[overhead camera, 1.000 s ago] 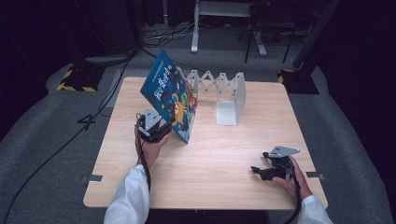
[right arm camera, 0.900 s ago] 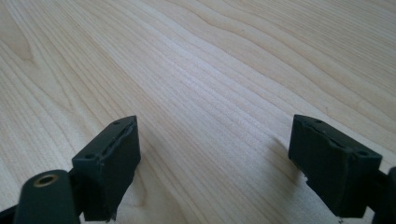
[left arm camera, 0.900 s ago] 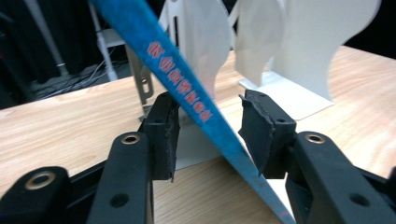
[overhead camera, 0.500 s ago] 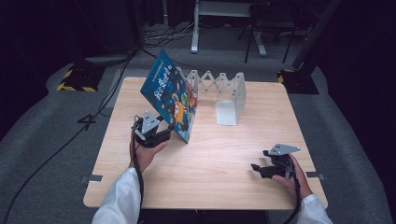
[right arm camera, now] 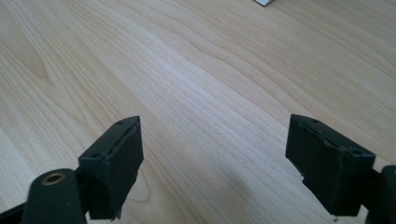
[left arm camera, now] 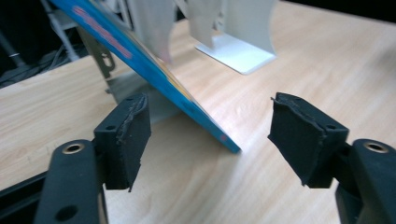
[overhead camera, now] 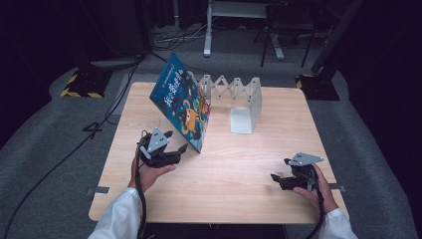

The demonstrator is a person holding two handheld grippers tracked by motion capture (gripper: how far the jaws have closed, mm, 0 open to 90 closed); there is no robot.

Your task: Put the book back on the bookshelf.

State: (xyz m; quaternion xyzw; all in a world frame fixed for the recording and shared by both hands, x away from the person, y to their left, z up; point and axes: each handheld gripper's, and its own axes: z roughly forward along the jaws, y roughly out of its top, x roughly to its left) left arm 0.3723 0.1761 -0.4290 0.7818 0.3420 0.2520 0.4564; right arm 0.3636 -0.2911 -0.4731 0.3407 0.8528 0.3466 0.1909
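So we've got the blue picture book (overhead camera: 183, 108) standing tilted on the wooden table (overhead camera: 239, 184), leaning back against the left end of a white fold-out rack (overhead camera: 239, 99), with its bottom edge on the tabletop. In the left gripper view the book's near bottom corner (left arm camera: 231, 147) sits a little ahead of the gap between the 2 jaws, and nothing is touching the pads.

The left gripper (overhead camera: 175, 147) is just beside that lower corner, held low over the table in the person's left hand (overhead camera: 149, 172). Its jaws have just been opening and now stand wide apart, with nothing between them, so the book is standing on its own against the rack.

The right gripper (overhead camera: 277, 177) is well apart from all that, down near the front right of the table in the right hand (overhead camera: 313, 186). In the right gripper view its jaws are spread wide too, with plain wood grain (right arm camera: 201, 93) beyond them.
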